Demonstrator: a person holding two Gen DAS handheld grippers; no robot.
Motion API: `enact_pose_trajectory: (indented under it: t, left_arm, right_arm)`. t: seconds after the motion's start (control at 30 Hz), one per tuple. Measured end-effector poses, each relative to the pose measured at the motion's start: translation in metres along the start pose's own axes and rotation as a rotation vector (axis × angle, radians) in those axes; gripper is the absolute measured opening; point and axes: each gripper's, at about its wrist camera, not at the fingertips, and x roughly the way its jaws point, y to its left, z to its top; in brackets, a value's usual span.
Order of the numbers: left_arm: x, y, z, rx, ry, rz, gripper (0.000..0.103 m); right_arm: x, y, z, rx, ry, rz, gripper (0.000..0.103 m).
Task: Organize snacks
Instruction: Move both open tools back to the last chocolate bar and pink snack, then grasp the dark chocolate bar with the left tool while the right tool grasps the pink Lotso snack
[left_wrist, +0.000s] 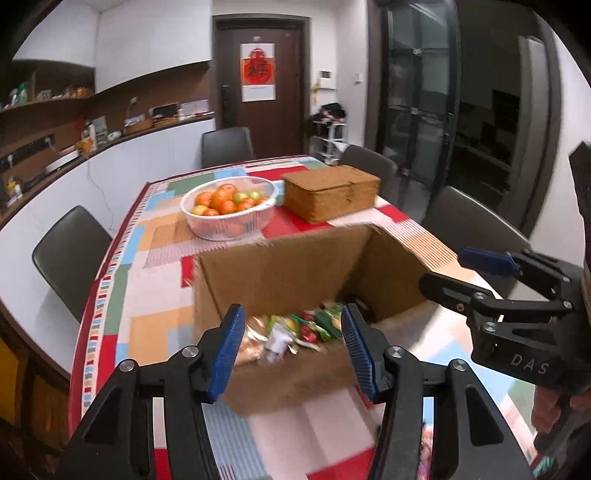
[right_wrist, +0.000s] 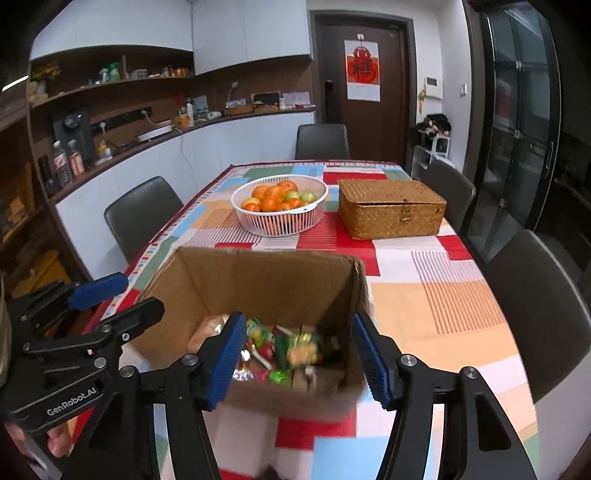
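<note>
An open cardboard box (left_wrist: 280, 273) (right_wrist: 258, 284) stands on the table near me. Several colourful snack packets (left_wrist: 299, 328) (right_wrist: 280, 350) lie in its bottom. My left gripper (left_wrist: 291, 350) is open and empty, held above the box's near wall. It also shows at the left of the right wrist view (right_wrist: 110, 295). My right gripper (right_wrist: 299, 358) is open and empty, also above the near wall. It shows at the right of the left wrist view (left_wrist: 454, 269). A closed woven basket (left_wrist: 330, 192) (right_wrist: 391, 208) with a lid sits beyond the box.
A white basket of oranges and green fruit (left_wrist: 229, 206) (right_wrist: 279, 205) stands behind the box. The table has a patchwork cloth (left_wrist: 147, 280) (right_wrist: 436, 295). Dark chairs (left_wrist: 70, 258) (right_wrist: 535, 306) stand around it. A counter runs along the left wall.
</note>
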Motion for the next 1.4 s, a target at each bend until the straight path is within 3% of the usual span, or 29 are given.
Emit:
enact_pose_trajectory:
  t: [0.33, 0.83, 1.13, 1.4]
  left_arm:
    - [-0.018, -0.046, -0.057, 0.059, 0.073, -0.116, 0.054]
    - [0.03, -0.089, -0.132, 0.095, 0.31, -0.283, 0.055]
    - [0.061, -0.084, -0.15, 0.028, 0.38, -0.331, 0.055]
    - [0.075, -0.089, -0.155, 0.009, 0.413, -0.353, 0.054]
  right_arm:
    - [-0.045, -0.012, -0.065, 0.001, 0.033, -0.015, 0.06]
    - [-0.028, -0.034, -0.162, 0.094, 0.32, -0.037, 0.06]
    - [-0.012, -0.036, -0.186, 0.11, 0.406, -0.061, 0.06]
    - [-0.006, -0.037, -0.194, 0.118, 0.431, -0.059, 0.06]
